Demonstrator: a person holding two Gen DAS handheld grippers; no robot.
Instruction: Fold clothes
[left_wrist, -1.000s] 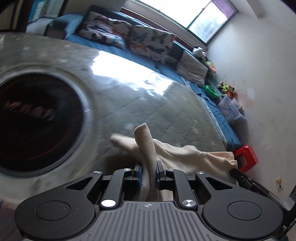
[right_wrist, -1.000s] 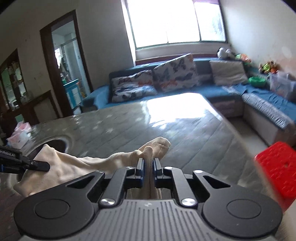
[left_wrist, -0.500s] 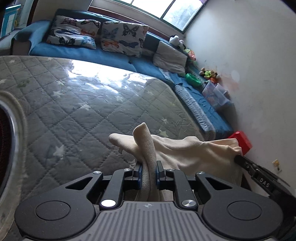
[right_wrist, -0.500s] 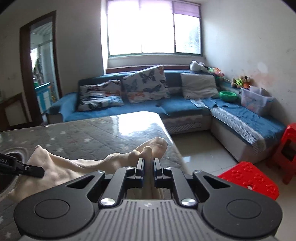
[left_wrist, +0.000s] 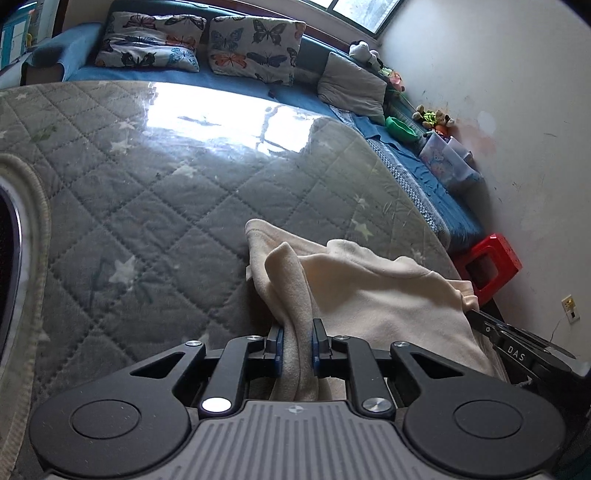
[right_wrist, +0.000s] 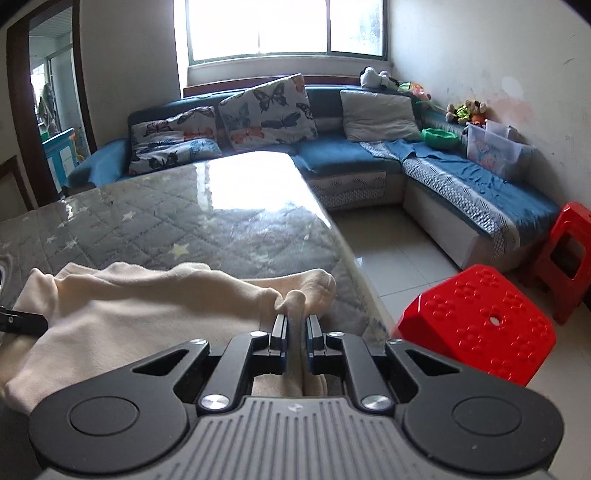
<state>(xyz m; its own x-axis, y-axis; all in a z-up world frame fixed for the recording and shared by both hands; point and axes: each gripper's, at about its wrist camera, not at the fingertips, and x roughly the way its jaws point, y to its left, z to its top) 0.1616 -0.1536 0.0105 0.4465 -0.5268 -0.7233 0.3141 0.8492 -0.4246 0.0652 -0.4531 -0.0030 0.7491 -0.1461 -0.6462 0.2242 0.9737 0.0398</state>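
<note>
A cream garment (left_wrist: 376, 295) hangs stretched between my two grippers above the near right part of a grey quilted table (left_wrist: 155, 192). My left gripper (left_wrist: 297, 343) is shut on one bunched edge of it. My right gripper (right_wrist: 296, 341) is shut on the other edge of the same garment (right_wrist: 129, 317). The right gripper's black fingers (left_wrist: 517, 350) show at the right of the left wrist view. The left gripper's fingertip (right_wrist: 22, 323) shows at the left edge of the right wrist view.
The table (right_wrist: 229, 236) has a glossy cover and a round dark inset with a rim (left_wrist: 22, 229) at the left. A blue corner sofa (right_wrist: 461, 184) with cushions runs behind and to the right. Red plastic stools (right_wrist: 476, 321) stand on the tiled floor right of the table.
Both grippers have carried the garment rightwards, towards the table's right edge. The round inset has slid out to the left of the left wrist view. Both grips are unchanged.
</note>
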